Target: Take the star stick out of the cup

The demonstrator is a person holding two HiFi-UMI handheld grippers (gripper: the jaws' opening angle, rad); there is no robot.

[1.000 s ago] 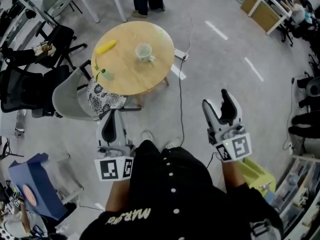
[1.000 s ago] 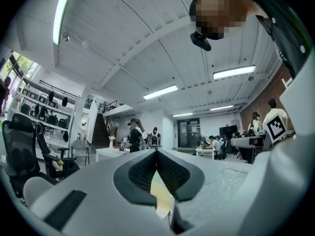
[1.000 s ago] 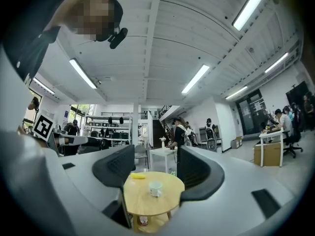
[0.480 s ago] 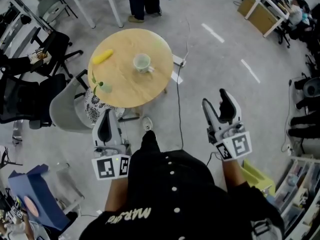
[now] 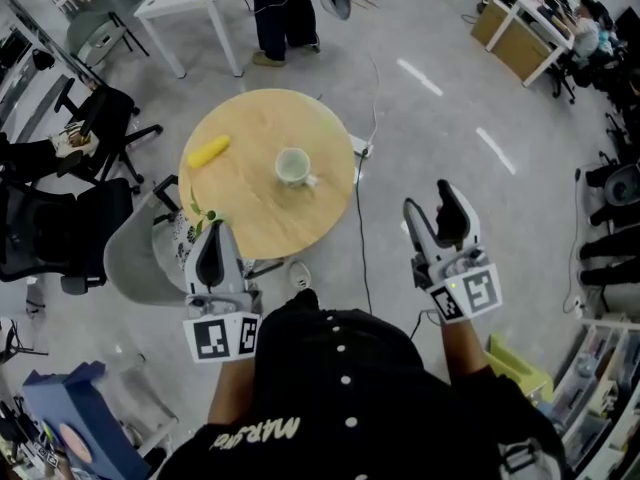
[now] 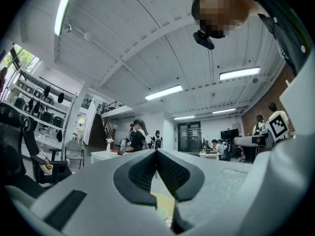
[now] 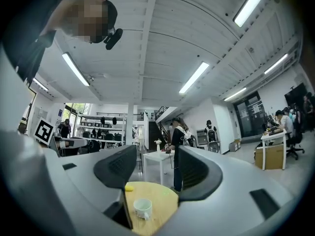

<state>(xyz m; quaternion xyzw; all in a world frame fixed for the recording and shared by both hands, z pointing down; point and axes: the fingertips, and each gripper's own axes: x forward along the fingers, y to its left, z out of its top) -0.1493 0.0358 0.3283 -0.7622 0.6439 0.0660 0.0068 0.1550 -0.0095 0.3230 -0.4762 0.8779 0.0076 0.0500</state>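
You stand well short of the surface (image 5: 250, 203), with both claws held level in front of you. Your left claw (image 5: 214, 236) is pressed together on nothing. Your right claw (image 5: 432, 208) has just eased in a little but stands spread, also empty. The cup (image 5: 293, 167) sits near the middle of the surface, well apart from both claws.

Mind the cable (image 5: 360, 238) on the floor and the chair (image 5: 135, 253) by the near left edge. If a foot catches either, you could jolt the surface and tip the cup. If you reach with the left claw as it is, it can only knock the cup over.

No stick shows above the cup's rim in the head view or the right gripper view. A thin green stem (image 5: 196, 206) stands at the near left edge, partly behind your left claw. It may be the star stick, but it is too small to tell. The left gripper view shows almost nothing of the surface.
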